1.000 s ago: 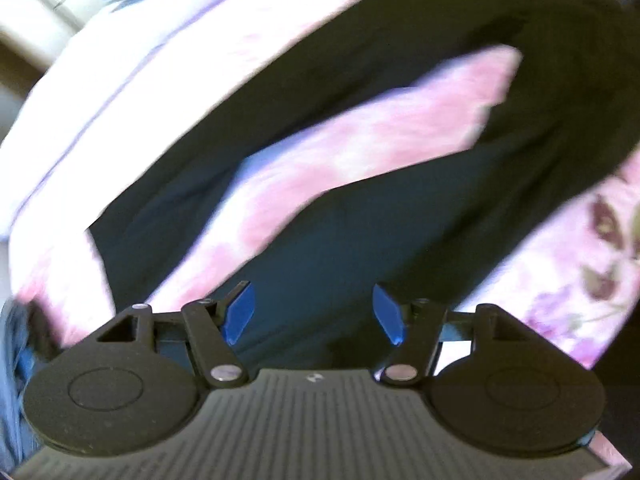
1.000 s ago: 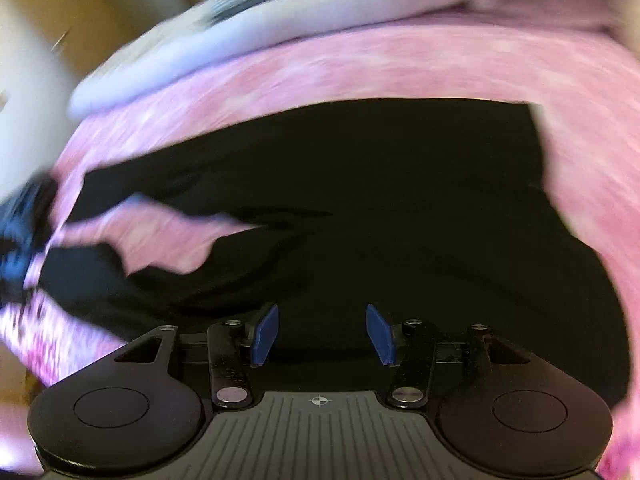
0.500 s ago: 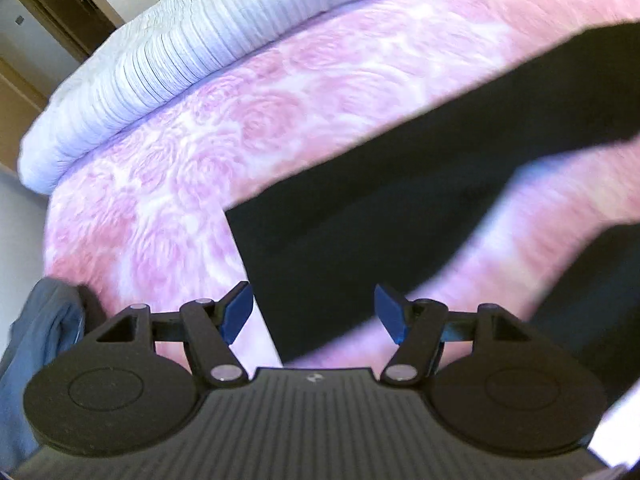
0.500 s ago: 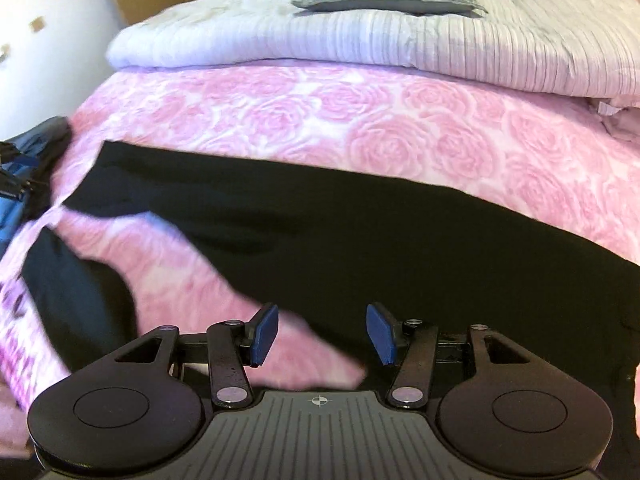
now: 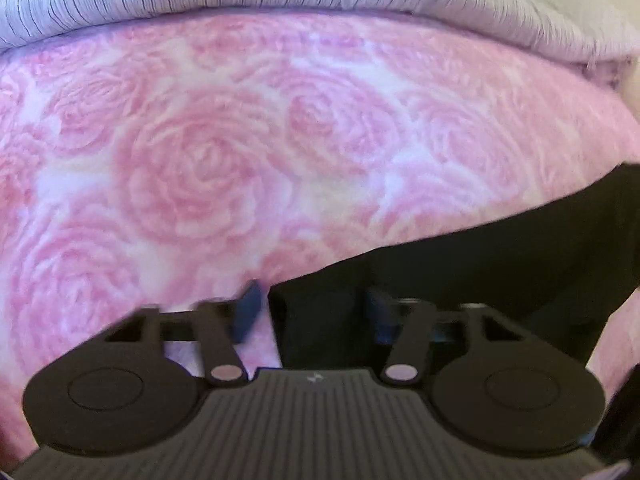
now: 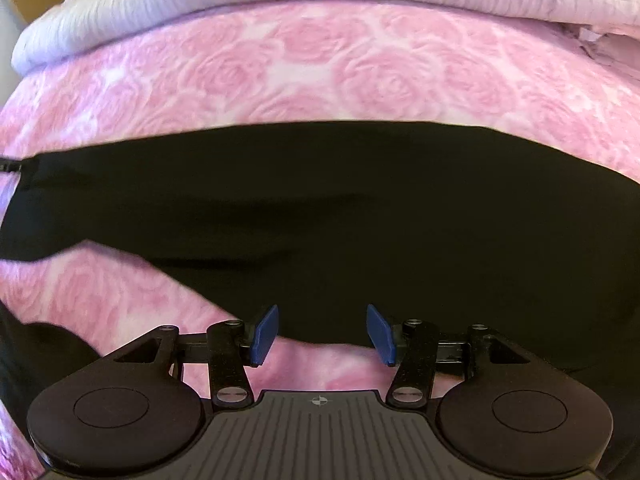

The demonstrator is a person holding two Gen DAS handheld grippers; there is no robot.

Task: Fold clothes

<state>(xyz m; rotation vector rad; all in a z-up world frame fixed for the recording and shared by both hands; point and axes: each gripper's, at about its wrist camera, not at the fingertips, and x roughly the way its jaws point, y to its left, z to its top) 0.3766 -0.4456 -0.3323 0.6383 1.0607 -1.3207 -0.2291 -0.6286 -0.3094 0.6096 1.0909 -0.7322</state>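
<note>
black garment (image 6: 360,208) spread flat, pink bedspread (image 6: 360,72)

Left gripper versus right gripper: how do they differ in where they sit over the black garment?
The left gripper straddles a corner of the black garment, one finger over the pink rose blanket. The right gripper frames the garment's near edge, mid-span. Both are open, holding nothing.
</note>
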